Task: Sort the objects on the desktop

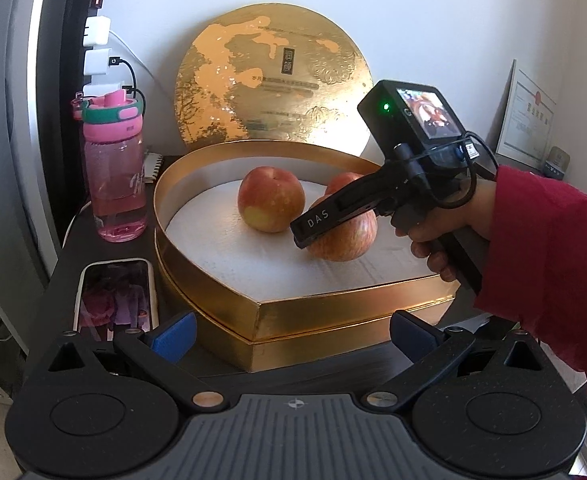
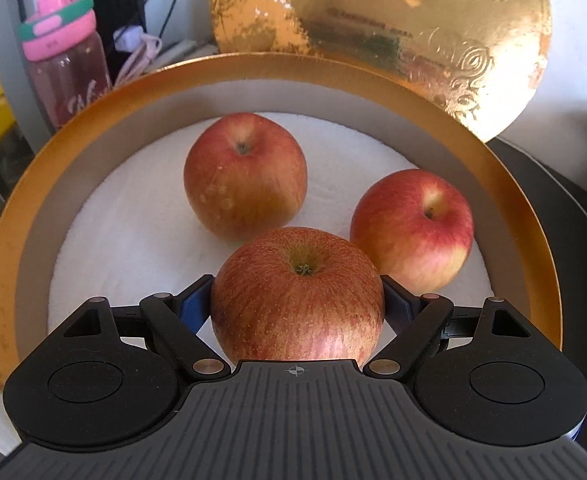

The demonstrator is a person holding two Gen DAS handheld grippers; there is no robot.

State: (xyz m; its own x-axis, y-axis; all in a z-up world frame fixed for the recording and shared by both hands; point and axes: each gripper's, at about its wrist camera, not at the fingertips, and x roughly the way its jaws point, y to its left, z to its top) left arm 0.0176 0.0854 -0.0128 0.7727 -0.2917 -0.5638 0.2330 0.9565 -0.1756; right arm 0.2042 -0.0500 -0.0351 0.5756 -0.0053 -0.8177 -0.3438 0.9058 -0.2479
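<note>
Left wrist view, read left to right: a pink water bottle (image 1: pixel 115 172) stands at the left edge of the dark desk (image 1: pixel 73 256), with a phone (image 1: pixel 116 297) lying face up just in front of it. Next comes the gold box (image 1: pixel 333 312), its white lining carrying three apples. The left apple (image 1: pixel 271 199) sits alone; the near apple (image 1: pixel 343 236) lies right of it, partly covered by the right gripper (image 1: pixel 309 226), which reaches in from the right in a hand with a red sleeve. The far apple (image 1: pixel 343 182) shows only as a sliver behind that gripper. A gold round lid (image 1: pixel 273 80) leans upright against the wall behind the box. The left gripper (image 1: pixel 293 334) hovers in front of the box's near corner, its blue-padded fingers spread wide apart and holding nothing. Right wrist view, same order: bottle (image 2: pixel 63 64) at upper left, then the left apple (image 2: pixel 245 176) toward the back of the box (image 2: pixel 25 208), the near apple (image 2: pixel 297 296) in the centre foreground, and the far apple (image 2: pixel 411 230) at right. The right gripper (image 2: pixel 297 308) has a blue pad against each flank of the near apple, clamped on it, stem up, the fruit low over the lining; contact underneath cannot be told.
</note>
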